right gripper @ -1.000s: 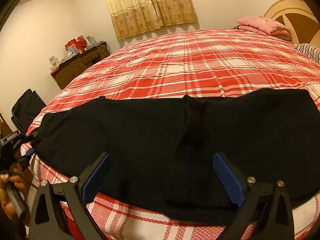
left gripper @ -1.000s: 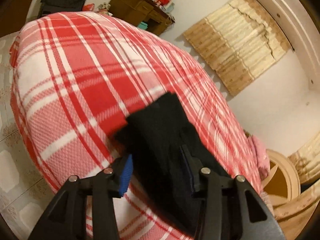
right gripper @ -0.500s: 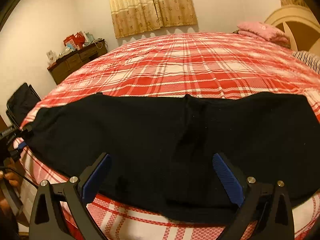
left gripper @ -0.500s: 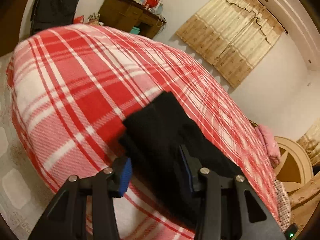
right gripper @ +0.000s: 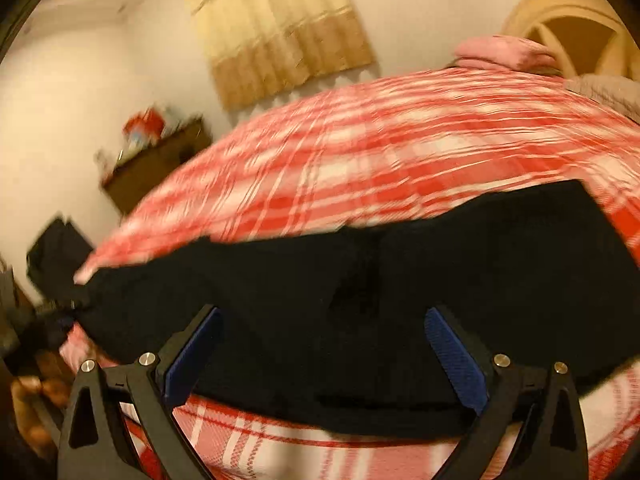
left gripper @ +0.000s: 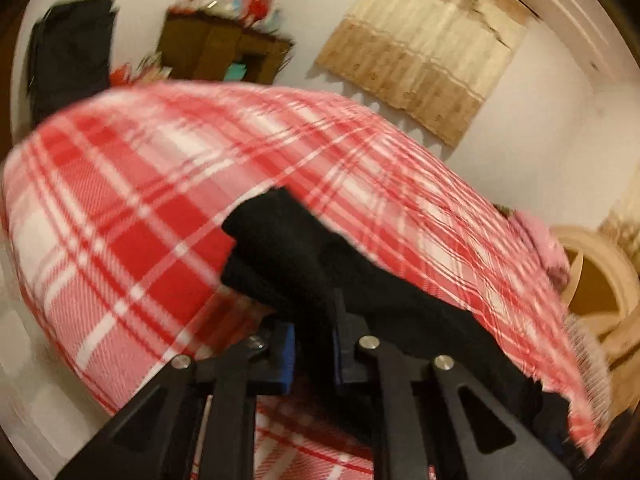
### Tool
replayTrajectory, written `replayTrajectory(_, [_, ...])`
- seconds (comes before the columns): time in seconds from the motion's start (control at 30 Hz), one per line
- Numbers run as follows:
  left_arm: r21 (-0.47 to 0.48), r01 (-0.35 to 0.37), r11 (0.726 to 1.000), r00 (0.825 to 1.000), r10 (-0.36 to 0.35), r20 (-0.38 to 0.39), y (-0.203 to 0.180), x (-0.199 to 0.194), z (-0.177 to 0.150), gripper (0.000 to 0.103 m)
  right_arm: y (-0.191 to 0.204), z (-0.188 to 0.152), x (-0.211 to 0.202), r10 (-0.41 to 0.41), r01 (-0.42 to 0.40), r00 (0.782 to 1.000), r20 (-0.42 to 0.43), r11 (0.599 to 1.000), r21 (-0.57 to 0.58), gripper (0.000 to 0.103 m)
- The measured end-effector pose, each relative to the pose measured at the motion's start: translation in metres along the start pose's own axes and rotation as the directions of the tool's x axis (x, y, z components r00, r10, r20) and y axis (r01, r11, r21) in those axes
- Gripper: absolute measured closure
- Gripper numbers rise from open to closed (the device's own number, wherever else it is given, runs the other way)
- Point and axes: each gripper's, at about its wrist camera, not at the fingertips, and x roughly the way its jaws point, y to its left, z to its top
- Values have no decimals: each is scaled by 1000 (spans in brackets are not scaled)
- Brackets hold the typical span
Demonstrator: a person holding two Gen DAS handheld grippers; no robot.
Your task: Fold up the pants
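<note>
A: Surface? Room?

B: Bed (right gripper: 400, 152) under a red and white checked blanket (left gripper: 120, 216), filling most of both views. White walls. Tan curtain (right gripper: 280, 28) on the far wall. Brown wooden cabinet (left gripper: 224, 54) against the wall, with red and pale clutter on top. Dark bag or chair (left gripper: 72, 56) beside it. Pink pillow (right gripper: 504, 50) at the head end, next to a cream arched headboard (right gripper: 568, 20).

A: Pants?

B: Black pants (right gripper: 360, 280), spread flat across the near edge of the bed, lengthwise from left to right in the right wrist view. One end bunched and lifted off the blanket in the left wrist view.

A: Grippers?

B: Left gripper (left gripper: 314, 344): blue pads drawn in tight, just closed, pinching a fold of the pants end. Right gripper (right gripper: 320, 356): fingers spread wide, over the middle of the pants, pads clear of the cloth on both sides.

A: Hidden or unclear?

B: Heavy motion blur in both views; blanket lines smeared, cabinet clutter unreadable. Far end of the pants in the left wrist view cut off behind the gripper body. Left gripper also at the left edge of the right wrist view, dark and blurred, with part of a hand (right gripper: 32, 396) below it. Dark object by the cabinet: bag or chair, cannot tell. Grey cloth at the right edge near the pillow, unidentified.
</note>
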Motion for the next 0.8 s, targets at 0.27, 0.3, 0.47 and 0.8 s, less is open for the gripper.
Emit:
replayTrajectory(0.27, [329,201,923,972,-230,49,-108,-30,-7,89,-52,19,-29,20,-23,1000,23,989,148,1])
replayTrajectory(0.3, [371,244,896,961,-275,31,-127,-32,-12,89,-56,21,-32,22,-26,999,28,988,154,1])
replayTrajectory(0.47, [512,394,763,911,-399,-106,-196,-27,-57,89,-67,27,-37,56,-59,998,24,983,174,1])
replayTrajectory(0.8, [646,468,604,884,-323,-338,-232,5,-152,89,-72,24,-27,204,-197,979,-4,949,246,1])
